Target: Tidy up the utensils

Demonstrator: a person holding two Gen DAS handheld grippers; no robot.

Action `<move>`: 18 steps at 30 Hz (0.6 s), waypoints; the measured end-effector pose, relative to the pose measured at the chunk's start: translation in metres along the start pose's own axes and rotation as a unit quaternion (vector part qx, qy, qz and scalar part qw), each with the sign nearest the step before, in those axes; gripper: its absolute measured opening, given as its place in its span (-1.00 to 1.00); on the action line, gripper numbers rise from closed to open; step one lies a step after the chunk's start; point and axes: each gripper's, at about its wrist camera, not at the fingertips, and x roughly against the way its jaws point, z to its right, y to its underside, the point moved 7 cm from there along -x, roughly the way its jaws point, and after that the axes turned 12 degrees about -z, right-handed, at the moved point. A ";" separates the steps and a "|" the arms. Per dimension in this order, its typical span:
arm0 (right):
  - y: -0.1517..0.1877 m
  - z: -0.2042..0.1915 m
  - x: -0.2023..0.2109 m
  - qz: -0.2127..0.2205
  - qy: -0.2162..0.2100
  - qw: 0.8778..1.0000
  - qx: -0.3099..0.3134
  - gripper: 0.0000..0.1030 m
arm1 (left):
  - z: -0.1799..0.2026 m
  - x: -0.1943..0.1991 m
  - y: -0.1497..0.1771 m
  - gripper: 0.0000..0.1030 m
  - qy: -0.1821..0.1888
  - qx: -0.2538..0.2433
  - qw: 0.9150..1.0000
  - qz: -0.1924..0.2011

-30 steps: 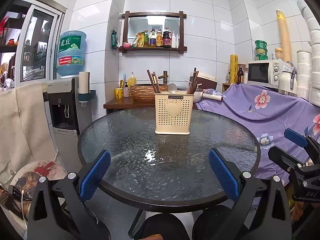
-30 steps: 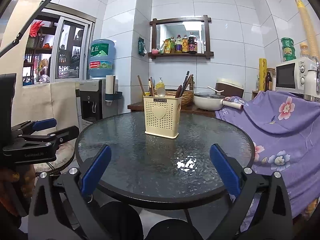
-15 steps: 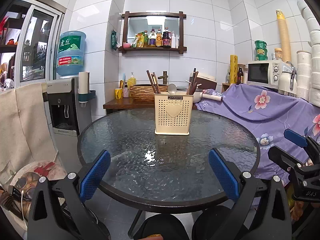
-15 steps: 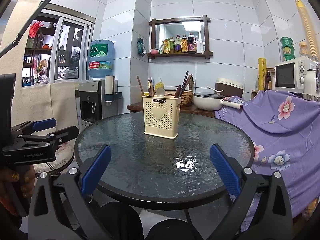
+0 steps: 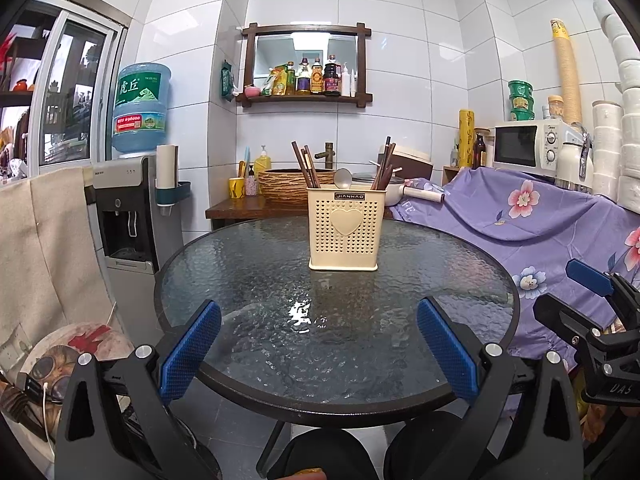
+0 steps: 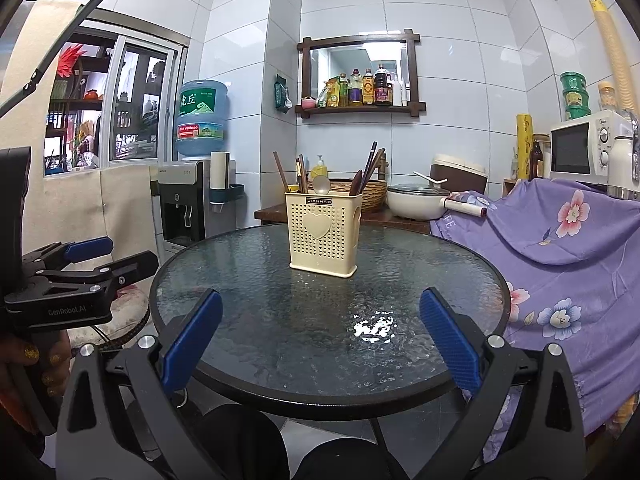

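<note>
Left gripper (image 5: 318, 344) with blue-padded black fingers sits at the bottom of the left wrist frame, spread wide, nothing between the pads. Right gripper (image 6: 320, 340), same build, also wide apart and empty, at the bottom of the right wrist frame. Each gripper shows in the other's view too: left one at the left edge of the right wrist frame, right one at the right edge of the left wrist frame.

Both hover over the near rim of the round dark textured-glass bench (image 5: 280, 280), well apart from the cream perforated plastic utensil holder with a heart on its front (image 5: 343, 228). One holder, standing upright at frame centre, on the far half of the bench, straight ahead of both grippers; in the right wrist view it sits slightly left of centre (image 6: 324, 232).

Utensils stand in the holder, long axes roughly vertical, ends up. Dark brown wooden chopsticks (image 5: 305, 166) in the left part lean left; another bunch (image 5: 385, 164) in the right part leans right. Exact chopstick count cannot be told. One metal spoon (image 5: 343, 178) stands between the bunches, bowl up, facing the camera.

Behind: wooden wall shelf with bottles (image 5: 306, 80), blue water jug on a dispenser (image 5: 140, 112), white microwave (image 5: 528, 148), purple flowered cloth (image 5: 540, 216).
</note>
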 end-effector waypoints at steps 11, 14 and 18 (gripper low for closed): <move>0.001 0.000 -0.001 -0.002 -0.001 1.000 0.000 0.89 | 0.001 0.000 -0.001 0.88 0.002 0.000 1.000 -0.001; 0.002 0.000 -0.002 -0.002 -0.001 1.000 0.000 0.89 | 0.000 0.000 -0.001 0.88 0.002 0.000 1.000 -0.001; 0.003 -0.001 -0.003 -0.003 -0.001 1.000 0.000 0.89 | 0.001 0.000 -0.002 0.88 0.002 0.000 1.000 -0.001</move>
